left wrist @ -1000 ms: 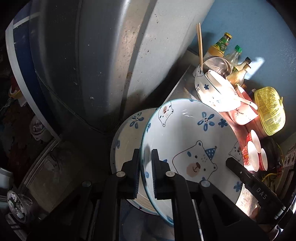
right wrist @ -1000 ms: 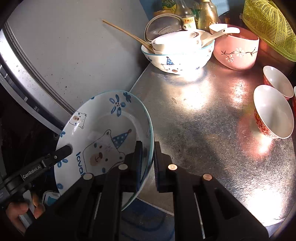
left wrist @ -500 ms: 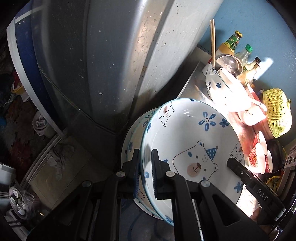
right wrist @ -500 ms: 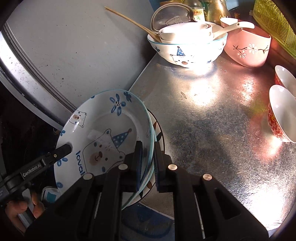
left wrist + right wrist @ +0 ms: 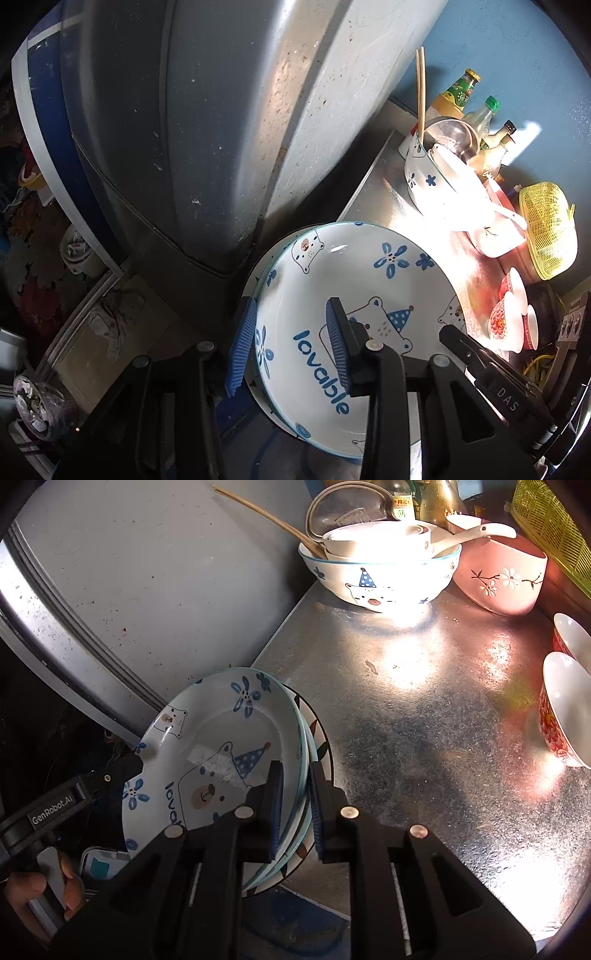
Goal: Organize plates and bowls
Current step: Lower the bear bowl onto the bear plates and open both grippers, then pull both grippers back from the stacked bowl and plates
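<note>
Now the bear plate [image 5: 354, 295] is lying on top of a small stack of plates [image 5: 312, 746] at the near left corner of the metal surface [image 5: 424, 709], partly overhanging its edge beside the grey appliance [image 5: 184, 129]. The left gripper [image 5: 288, 347] is straddling the plate's near-left rim; its jaws have just been opening and are standing apart, the blue pads [image 5: 242, 343] clear of the rim on both sides. The right gripper [image 5: 295, 805] is sitting at the opposite, right rim with a narrow gap, one finger inside the bear plate and the other outside the stack; whether its pads are pressing on the rims I cannot tell. Farther back on the surface, a bear bowl [image 5: 380, 572] holding smaller dishes is standing beside a pink bowl [image 5: 498, 579].
</note>
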